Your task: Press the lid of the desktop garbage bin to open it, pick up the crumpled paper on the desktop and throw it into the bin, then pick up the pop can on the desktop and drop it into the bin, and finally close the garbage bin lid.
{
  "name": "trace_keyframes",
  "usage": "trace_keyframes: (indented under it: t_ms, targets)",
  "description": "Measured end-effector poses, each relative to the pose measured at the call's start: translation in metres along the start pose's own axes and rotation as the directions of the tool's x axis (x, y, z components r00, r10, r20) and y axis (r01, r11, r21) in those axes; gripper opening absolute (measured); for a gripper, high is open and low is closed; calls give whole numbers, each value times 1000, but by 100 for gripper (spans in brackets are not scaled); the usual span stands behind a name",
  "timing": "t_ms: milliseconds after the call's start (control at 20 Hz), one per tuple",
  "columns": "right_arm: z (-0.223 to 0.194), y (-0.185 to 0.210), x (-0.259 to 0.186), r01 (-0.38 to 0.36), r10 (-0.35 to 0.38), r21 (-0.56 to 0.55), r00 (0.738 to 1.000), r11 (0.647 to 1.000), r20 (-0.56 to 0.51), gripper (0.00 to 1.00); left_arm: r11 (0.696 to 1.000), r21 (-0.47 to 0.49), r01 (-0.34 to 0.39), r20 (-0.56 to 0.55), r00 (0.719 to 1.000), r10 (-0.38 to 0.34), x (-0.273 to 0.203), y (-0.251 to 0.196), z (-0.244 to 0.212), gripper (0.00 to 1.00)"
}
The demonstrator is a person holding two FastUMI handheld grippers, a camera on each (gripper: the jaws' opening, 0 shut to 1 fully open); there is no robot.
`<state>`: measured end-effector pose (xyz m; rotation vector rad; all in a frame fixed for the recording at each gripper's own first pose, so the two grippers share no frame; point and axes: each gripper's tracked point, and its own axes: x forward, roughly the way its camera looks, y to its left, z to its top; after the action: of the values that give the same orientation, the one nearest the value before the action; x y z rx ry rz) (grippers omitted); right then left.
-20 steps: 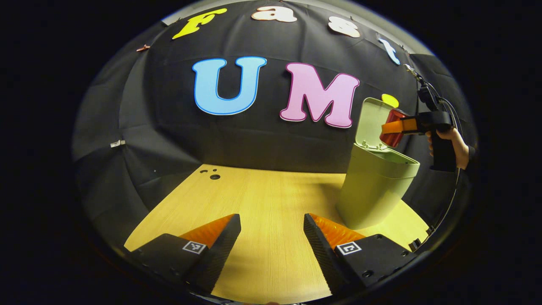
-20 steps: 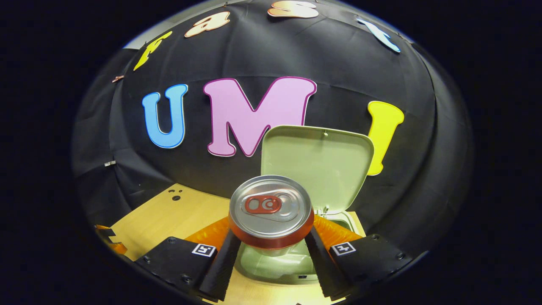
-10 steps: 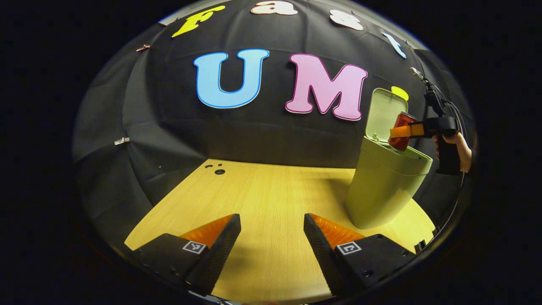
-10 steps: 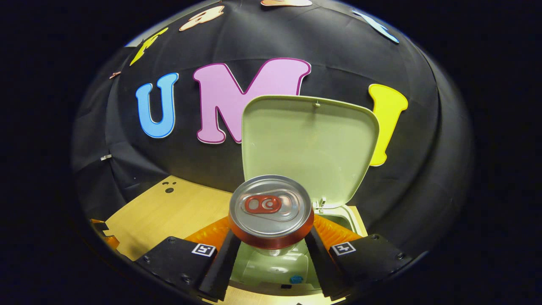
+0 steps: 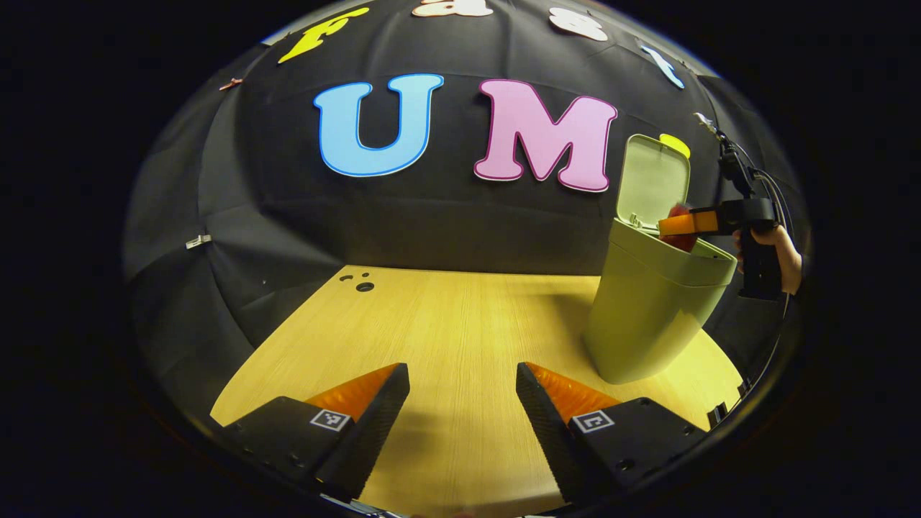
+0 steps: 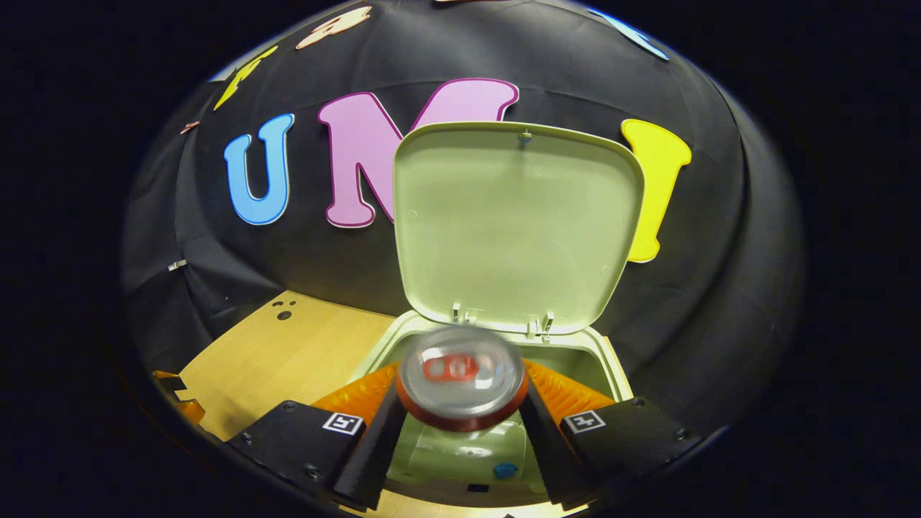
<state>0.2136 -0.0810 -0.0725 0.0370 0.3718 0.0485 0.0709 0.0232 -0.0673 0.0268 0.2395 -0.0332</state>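
Note:
The pale green bin (image 5: 647, 316) stands at the table's right side with its lid (image 5: 651, 180) upright. My right gripper (image 5: 680, 224) hovers level over the bin's mouth. In the right gripper view the red pop can (image 6: 460, 374) is blurred and sits low between my right gripper's (image 6: 461, 403) fingers, over the bin's opening (image 6: 608, 360) and in front of the raised lid (image 6: 514, 223). From the left gripper view the can (image 5: 676, 241) is half sunk below the rim. My left gripper (image 5: 463, 388) is open above bare table, holding nothing.
The wooden table (image 5: 446, 324) has small holes (image 5: 363, 285) at its far left corner. A hand (image 5: 784, 252) holds the right gripper's handle with cables above it. Inside the bin lie a pale liner and a small blue speck (image 6: 504, 471).
The right gripper moved closer over the bin's mouth. The can, sharp and firmly held before, is now blurred and lower between the fingers. My left gripper drifted slightly.

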Motion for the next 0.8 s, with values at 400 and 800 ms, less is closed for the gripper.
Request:
trace_keyframes:
  t_ms: [400, 800]
  targets:
    - [28, -22, -10, 63, -63, 3, 990, 998, 127, 98, 999, 5, -39, -21, 999, 39, 1, 2, -1, 96]
    - [47, -26, -42, 42, -33, -35, 975, 999, 218, 98, 986, -113, -124, -11, 992, 124, 3, -10, 5, 96]
